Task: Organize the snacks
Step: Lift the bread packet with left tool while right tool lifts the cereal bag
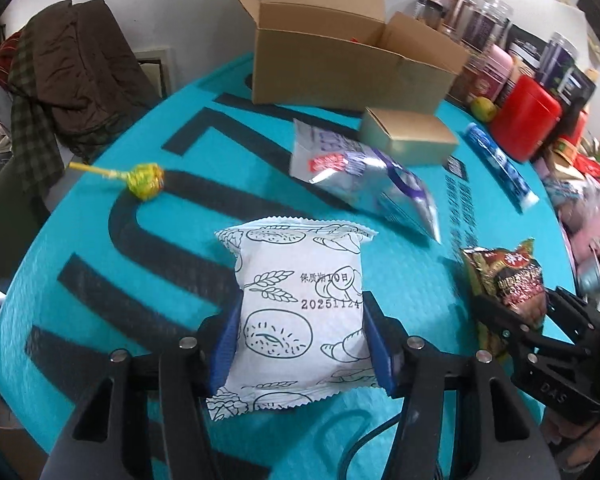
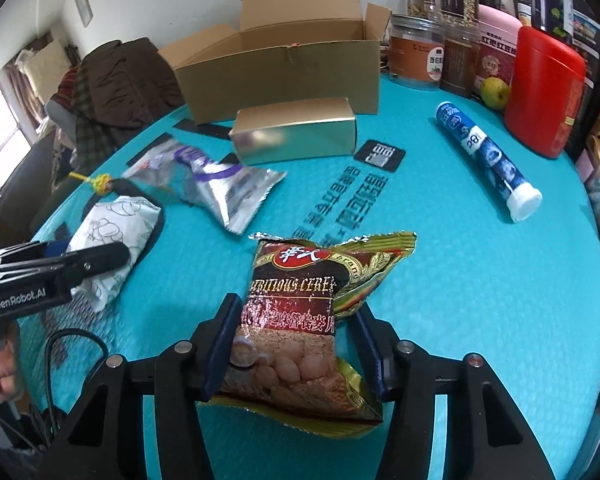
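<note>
Working over the teal table (image 2: 480,280), we see the open carton (image 2: 284,76) standing at its far edge, flaps up and mouth clear, and we judge it the place the snacks go. Nearer lie a gold box (image 2: 296,132) just in front of the carton, a silver pouch (image 1: 364,176) left of centre, a blue tube (image 2: 488,156) toward the right edge, and a lollipop (image 1: 144,178) near the left edge. Our left gripper (image 1: 300,344) is partly closed, its blue pads pressed against both sides of the white bread pack (image 1: 300,312); the pack's long axis runs away from us, its crimped end pointing at the carton. Our right gripper (image 2: 292,344) is likewise partly closed on the cereal bag (image 2: 300,320), though its right pad looks only just at the bag's edge, so that grip may be light. The bag's long axis also points toward the carton, its torn-looking top corner leaning right. Both packs sit near the front edge; whether they are off the table we cannot tell. To do this step well, we should squeeze no harder than needed, since both are soft and crushable, lift clear of the silver pouch and gold box, keep the two grippers apart, and lower each pack end-first into the carton.
</note>
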### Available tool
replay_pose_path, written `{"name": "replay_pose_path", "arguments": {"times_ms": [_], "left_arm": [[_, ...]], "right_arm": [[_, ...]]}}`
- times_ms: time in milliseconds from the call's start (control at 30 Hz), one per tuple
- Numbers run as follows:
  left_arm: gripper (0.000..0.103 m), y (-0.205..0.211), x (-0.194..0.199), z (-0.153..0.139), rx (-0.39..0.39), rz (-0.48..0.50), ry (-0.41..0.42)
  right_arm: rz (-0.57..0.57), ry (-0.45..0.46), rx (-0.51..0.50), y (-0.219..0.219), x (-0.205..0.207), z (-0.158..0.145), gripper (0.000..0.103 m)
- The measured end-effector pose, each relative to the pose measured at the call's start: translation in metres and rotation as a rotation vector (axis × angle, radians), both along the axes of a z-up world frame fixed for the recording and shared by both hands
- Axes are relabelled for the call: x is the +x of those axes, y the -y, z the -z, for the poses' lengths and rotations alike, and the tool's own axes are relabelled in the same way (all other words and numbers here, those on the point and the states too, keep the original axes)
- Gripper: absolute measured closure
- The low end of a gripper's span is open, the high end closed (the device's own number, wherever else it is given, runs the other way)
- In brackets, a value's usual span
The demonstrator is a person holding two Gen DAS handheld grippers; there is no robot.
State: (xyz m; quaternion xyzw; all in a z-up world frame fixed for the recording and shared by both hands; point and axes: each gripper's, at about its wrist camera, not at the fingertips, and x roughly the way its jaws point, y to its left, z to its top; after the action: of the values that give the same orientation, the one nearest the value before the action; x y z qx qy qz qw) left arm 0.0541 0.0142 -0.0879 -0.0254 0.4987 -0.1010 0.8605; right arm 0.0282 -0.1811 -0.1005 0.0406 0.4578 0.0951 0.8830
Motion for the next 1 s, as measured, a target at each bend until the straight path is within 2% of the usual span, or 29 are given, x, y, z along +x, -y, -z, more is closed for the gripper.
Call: {"name": "replay_pose_path", "arguments": {"times_ms": [233,400,533,700,867,933,1000], "left_arm": [[0.047,0.003,-0.025,-0.006,0.002,0.025,0.013],[0.047,0.006,-0.026,-0.003,0.027,0.035,0.006],[0.039,0.006,-0.014,0.01,0.028,0.022,-0.053],[0.038,0.012,-0.012,0.011,0.072,0.023,-0.015],[0.043,0.013,-0.016,0.011,0.089,0.017,0.025],[0.044,0.012,-0.016,0.01,0.09,0.017,0.023],[0.045,0.012,-0.014,0.01,0.09,0.02,0.016]], "right_arm": [[-0.016,-0.016,0.022,0.001,-0.021,0.0,0.049],[-0.033,-0.023,0.008,-0.002,-0.034,0.0,0.049],[-0.053,-0.023,-0.034,-0.008,-0.035,-0.001,0.048],[-0.076,-0.04,-0.06,-0.011,-0.029,0.002,0.041],[-0.121,-0.038,-0.128,-0.018,-0.027,0.004,0.041],[-0.133,-0.024,-0.151,-0.02,-0.028,0.005,0.042],[-0.13,-0.015,-0.152,-0.02,-0.028,0.005,0.048]]}}
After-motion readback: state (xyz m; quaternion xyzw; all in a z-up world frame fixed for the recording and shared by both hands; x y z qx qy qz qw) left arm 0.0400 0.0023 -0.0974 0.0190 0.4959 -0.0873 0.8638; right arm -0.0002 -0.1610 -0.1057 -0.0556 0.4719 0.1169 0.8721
